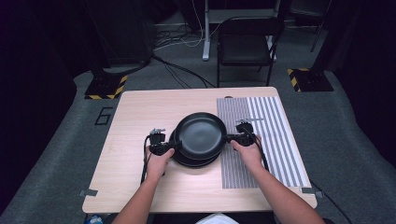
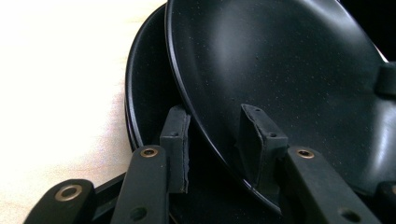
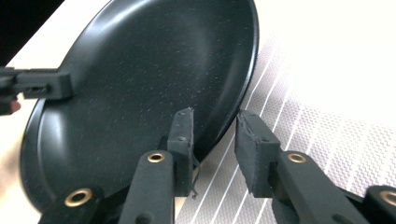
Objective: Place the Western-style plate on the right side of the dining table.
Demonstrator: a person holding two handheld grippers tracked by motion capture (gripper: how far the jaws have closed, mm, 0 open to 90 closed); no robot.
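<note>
High view: hands (image 1: pixel 159 161) flanking plate (image 1: pixel 201 135)

A recording lab: dark curtained room; hazard-taped stand bases (image 1: pixel 106 87); floor cables (image 1: pixel 180 70); lone wooden table (image 1: pixel 140 112).

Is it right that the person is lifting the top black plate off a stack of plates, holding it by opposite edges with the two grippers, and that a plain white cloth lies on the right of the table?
Nearly. The top black plate is held at opposite edges by the left gripper and right gripper, above the stack. But the cloth is not plain white: the high view shows a grey and white striped mat.
</note>
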